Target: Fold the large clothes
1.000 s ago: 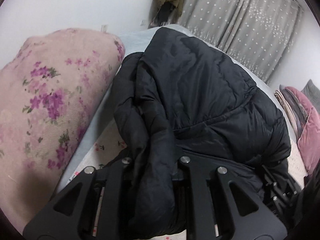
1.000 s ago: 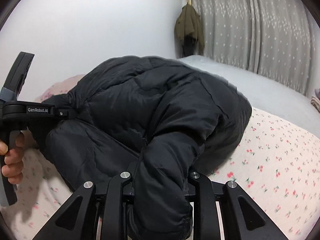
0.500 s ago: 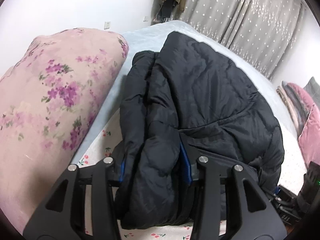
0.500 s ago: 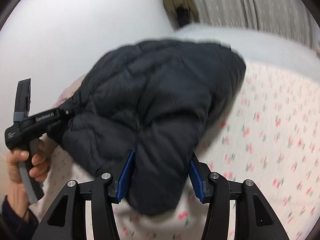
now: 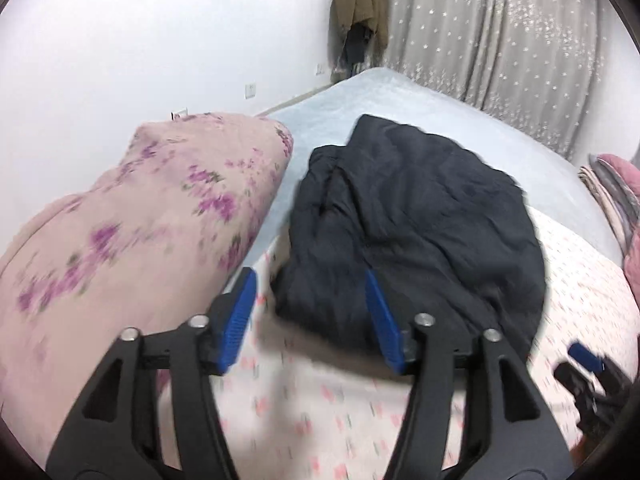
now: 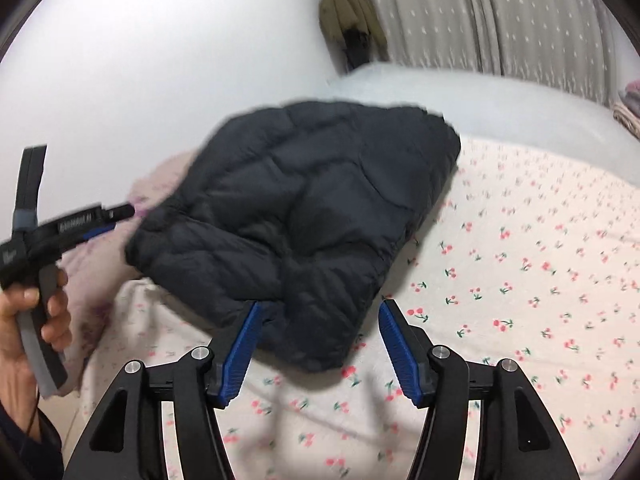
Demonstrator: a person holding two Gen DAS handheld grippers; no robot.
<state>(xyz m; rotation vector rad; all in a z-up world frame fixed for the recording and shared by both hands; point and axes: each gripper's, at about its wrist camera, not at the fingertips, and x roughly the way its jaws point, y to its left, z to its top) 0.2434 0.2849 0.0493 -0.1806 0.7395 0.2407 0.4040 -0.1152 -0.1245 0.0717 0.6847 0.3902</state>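
A black quilted jacket (image 5: 420, 232) lies folded in a thick bundle on the cherry-print sheet (image 6: 520, 280). My left gripper (image 5: 310, 278) hovers just short of the jacket's near edge. Its jaws are opening, and the blue pads (image 5: 240, 320) press on nothing. My right gripper (image 6: 320, 307) is back from the jacket (image 6: 320, 208), whose near corner shows between the spreading pads untouched; those jaws are opening too. In the right wrist view a hand (image 6: 24, 320) holds the left gripper (image 6: 68, 228) beside the jacket's left edge.
A rolled pink floral quilt (image 5: 140, 240) lies close along the jacket's left side. A pale grey blanket (image 5: 400, 96) covers the far bed. Folded pink and grey cloths (image 5: 616, 192) are stacked at the right. An olive coat (image 5: 362, 8) hangs by the grey curtain.
Both grippers were shut on the jacket's folds. Their jaws have since spread, and both have pulled back and up. The jacket now lies free on the bed.
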